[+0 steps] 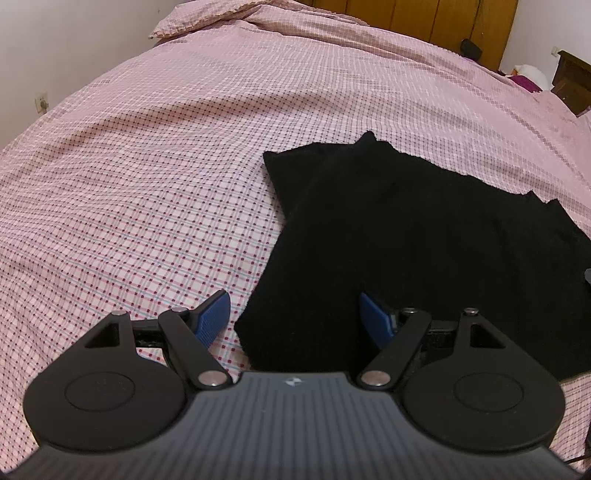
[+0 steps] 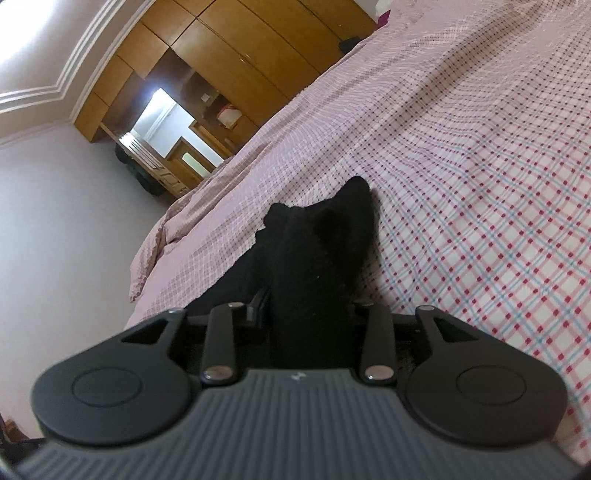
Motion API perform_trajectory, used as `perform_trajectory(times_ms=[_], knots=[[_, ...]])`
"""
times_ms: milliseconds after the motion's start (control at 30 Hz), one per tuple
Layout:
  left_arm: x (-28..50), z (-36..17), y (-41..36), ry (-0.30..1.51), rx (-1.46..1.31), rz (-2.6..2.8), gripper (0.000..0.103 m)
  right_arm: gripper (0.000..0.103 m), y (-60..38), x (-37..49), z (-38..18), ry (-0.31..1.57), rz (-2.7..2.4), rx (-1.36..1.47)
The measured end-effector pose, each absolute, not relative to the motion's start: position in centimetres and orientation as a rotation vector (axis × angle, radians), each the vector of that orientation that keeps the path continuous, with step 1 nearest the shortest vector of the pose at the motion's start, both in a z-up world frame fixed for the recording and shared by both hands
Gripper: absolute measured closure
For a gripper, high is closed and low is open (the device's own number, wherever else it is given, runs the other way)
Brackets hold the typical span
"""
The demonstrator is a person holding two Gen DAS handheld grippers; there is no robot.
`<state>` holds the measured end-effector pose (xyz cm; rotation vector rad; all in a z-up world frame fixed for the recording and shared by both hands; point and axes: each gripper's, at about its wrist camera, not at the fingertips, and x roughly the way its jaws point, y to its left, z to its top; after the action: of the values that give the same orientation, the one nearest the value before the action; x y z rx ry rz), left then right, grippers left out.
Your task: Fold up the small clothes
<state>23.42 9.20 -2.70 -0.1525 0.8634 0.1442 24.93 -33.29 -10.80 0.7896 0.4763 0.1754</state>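
A small black garment (image 1: 406, 229) lies on the pink checked bedspread (image 1: 147, 184). In the left wrist view my left gripper (image 1: 295, 317) is open, its blue pads (image 1: 214, 317) straddling the garment's near left corner just above the cloth. In the right wrist view my right gripper (image 2: 306, 306) is shut on the black garment (image 2: 317, 251), which bunches up between the jaws and hides the pads; the cloth runs forward from the grip and lies on the bedspread (image 2: 480, 184).
A wooden headboard (image 1: 424, 18) and a pillow (image 1: 207, 14) are at the far end of the bed. A dark nightstand (image 1: 572, 81) stands at the right. A wooden wardrobe (image 2: 221, 55) and the floor (image 2: 74, 240) show beyond the bed edge in the right wrist view.
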Motion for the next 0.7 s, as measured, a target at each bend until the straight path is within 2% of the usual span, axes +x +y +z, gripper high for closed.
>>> perform_trajectory(times_ms=[133,367,400,433,700], knots=[[23.7,-2.8,9.0,0.859,-0.146,0.139,0.022,0.064,-33.6,25.3,-10.7,0.478,0.174,0.797],[23.8,-3.2,8.6,0.841,-0.139,0.148,0.022,0.064,-34.4,25.5,-11.4,0.445,0.216,0.868],[23.7,-3.1,8.6,0.837,-0.137,0.149,0.022,0.073,-34.8,25.4,-11.4,0.439,0.217,0.887],[23.6,-3.0,8.6,0.832,-0.136,0.149,0.022,0.076,-35.0,25.3,-11.4,0.436,0.222,0.904],[22.3,-1.4,9.7,0.768,-0.107,0.171,0.022,0.079,-33.4,24.7,-7.9,0.391,0.22,0.85]])
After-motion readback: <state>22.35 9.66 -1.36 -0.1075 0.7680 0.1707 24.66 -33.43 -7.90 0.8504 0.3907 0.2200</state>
